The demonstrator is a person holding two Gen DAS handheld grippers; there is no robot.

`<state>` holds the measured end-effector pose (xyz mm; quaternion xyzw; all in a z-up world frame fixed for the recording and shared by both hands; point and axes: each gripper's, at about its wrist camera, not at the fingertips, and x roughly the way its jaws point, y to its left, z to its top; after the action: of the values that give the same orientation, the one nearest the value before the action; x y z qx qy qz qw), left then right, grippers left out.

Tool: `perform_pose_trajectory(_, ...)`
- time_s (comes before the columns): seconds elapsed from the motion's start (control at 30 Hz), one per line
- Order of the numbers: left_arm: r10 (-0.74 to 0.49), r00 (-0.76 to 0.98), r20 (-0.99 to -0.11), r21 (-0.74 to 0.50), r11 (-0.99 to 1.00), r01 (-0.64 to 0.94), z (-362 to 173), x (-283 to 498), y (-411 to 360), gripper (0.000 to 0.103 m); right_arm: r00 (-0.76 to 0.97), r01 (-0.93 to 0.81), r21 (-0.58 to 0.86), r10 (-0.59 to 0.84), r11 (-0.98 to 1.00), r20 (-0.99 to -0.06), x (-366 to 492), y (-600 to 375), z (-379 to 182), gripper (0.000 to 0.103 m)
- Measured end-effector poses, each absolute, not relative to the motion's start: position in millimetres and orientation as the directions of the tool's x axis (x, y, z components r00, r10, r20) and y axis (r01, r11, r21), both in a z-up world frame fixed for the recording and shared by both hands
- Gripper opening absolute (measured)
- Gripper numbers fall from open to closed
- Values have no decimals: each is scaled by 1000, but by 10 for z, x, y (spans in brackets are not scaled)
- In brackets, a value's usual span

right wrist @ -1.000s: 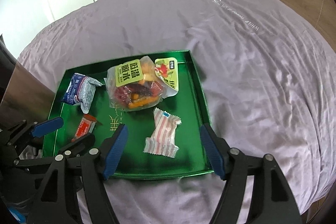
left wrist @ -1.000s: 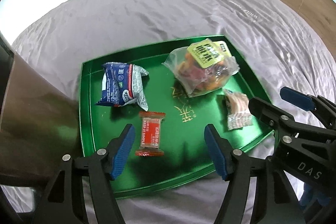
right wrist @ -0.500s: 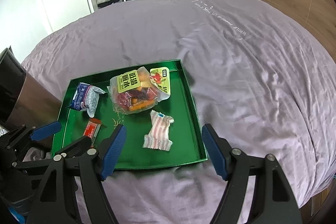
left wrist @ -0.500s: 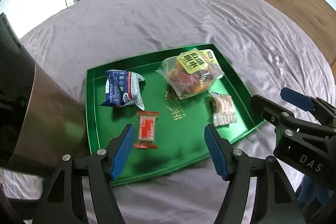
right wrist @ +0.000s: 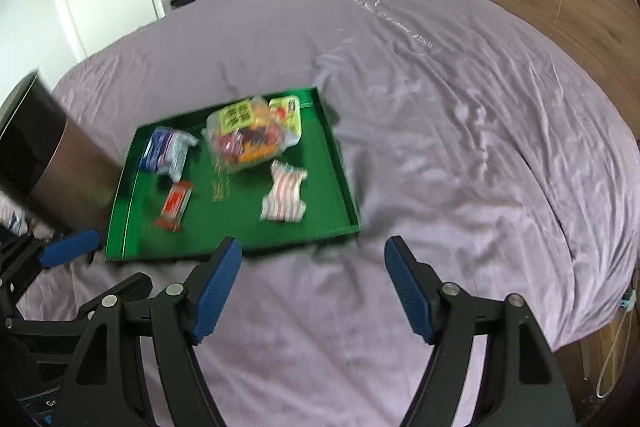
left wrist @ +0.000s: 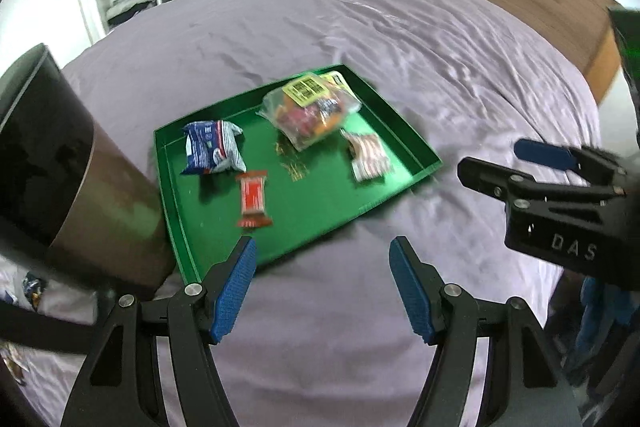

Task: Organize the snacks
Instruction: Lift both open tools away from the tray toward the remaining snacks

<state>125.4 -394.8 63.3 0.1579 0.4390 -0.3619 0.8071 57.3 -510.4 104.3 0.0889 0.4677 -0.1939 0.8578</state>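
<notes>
Lying above-left of the left hand-held gripper point(left wrist: 320, 287), the red snack bar point(left wrist: 253, 200) runs lengthwise toward it on the green tray point(left wrist: 172, 195); both it and the right hand-held gripper point(right wrist: 312, 287) gape, released and empty.

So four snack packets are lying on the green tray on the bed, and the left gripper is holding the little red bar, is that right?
Not quite. The left gripper holds nothing: its jaws stand open over the purple bedsheet, as the left wrist view shows. The little red bar lies on the green tray with the other three packets.
</notes>
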Motion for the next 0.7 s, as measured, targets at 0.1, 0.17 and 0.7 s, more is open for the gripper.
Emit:
perform_pose_trajectory(0.1, -451, 333, -828, -59, 661, 748, 649, 1116, -3800, 63, 456, 406, -40, -241, 913, -857, 443, -4918, 1056, 103)
perform_pose_trajectory(0.17, -450, 321, -833, -56, 646, 761, 660, 1022, -3665, 63, 436, 399, -48, -236, 916, -868, 367, -4771, 1058, 103)
perform_pose_trajectory(0.7, -346, 318, -883, -32, 720, 693, 561, 1010, -2344, 63, 320, 209, -39, -106, 977, -942, 215, -3435, 844, 103)
